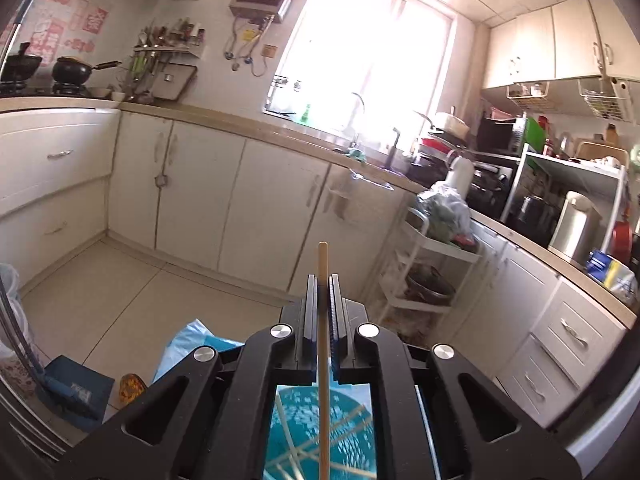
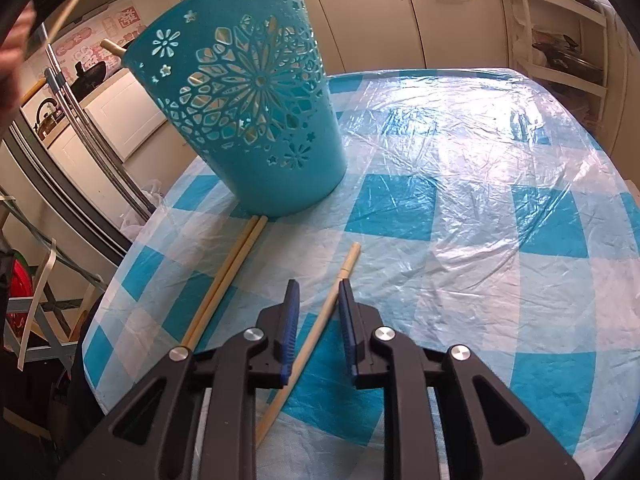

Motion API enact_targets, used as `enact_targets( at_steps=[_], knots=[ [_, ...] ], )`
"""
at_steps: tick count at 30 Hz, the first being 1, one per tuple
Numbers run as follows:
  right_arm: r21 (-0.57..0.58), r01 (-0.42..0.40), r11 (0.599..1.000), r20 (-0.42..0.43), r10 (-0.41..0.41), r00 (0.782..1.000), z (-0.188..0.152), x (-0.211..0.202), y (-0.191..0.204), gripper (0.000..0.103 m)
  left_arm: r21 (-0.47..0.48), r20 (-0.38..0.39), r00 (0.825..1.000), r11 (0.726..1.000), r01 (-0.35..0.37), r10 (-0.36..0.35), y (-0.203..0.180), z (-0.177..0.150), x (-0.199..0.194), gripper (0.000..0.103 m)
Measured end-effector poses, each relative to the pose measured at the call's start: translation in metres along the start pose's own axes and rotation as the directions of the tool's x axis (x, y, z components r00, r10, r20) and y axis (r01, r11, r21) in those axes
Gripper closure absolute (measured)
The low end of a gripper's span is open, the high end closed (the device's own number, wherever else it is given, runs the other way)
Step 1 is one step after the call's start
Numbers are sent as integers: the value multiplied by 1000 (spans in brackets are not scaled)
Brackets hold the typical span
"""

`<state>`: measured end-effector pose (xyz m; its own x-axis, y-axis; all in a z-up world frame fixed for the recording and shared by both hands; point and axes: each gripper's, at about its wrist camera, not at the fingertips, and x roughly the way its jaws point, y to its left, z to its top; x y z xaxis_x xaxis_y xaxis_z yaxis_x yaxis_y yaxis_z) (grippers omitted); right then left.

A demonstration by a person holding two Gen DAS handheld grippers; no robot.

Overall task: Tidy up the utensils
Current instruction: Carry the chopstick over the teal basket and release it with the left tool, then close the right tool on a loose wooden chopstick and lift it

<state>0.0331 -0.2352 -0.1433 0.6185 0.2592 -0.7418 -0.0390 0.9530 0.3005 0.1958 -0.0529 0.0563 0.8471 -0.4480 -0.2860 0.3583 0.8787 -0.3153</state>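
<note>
My left gripper (image 1: 323, 278) is shut on a single wooden chopstick (image 1: 323, 360) that runs upright between its pads, its tip sticking out past the fingertips. Under that gripper lies the mouth of the teal cut-out basket (image 1: 320, 420), with several chopsticks inside. In the right wrist view the basket (image 2: 248, 100) stands on the checked table (image 2: 460, 240). My right gripper (image 2: 318, 286) hovers low over the table, open, with one loose chopstick (image 2: 320, 320) lying on the cloth between its jaws and not pinched. A pair of chopsticks (image 2: 224, 280) lies to the left, ends against the basket's base.
A clear plastic sheet covers the blue-and-white cloth. White kitchen cabinets (image 1: 240, 200) and a white trolley (image 1: 432, 264) stand beyond the table. A person's hand (image 2: 8, 60) shows at the top left of the right wrist view, beside a thin stick (image 2: 76, 0).
</note>
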Motion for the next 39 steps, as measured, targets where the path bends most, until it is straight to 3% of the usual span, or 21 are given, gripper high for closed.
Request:
enact_targets(
  at_steps=[6,14,25,28,30,32,35,39],
  knots=[
    [-8,-7,1000,0,7,1000,0,1,2,78,-3,2,998,998,-57,57,1,-8,36,98],
    [-15,-15,1000,-1,15,1000,1,4,3,74,17,-6,997,997,-72,72,4,-29,40,98],
    [-15,-16,1000,0,16,1000,0,3,3,73,113,-140,986,991,-76,91,1,-62,43,97],
    [-13,-7,1000,3,7,1000,0,2,4,72,119,-150,982,988,-97,114,8,-67,30,85],
    [-5,7,1000,8,-7,1000,0,1,4,68,103,-133,982,987,-123,136,17,-67,16,58],
    [15,12,1000,11,-12,1000,-1,-1,0,67,76,-95,979,982,-172,179,32,-71,-6,44],
    [26,35,999,13,-35,999,-1,-2,0,67,48,-78,968,970,-236,240,56,-82,-28,34],
    [-70,132,989,3,-132,991,0,4,19,67,21,-129,937,946,-324,324,93,-112,-40,27]
  ],
)
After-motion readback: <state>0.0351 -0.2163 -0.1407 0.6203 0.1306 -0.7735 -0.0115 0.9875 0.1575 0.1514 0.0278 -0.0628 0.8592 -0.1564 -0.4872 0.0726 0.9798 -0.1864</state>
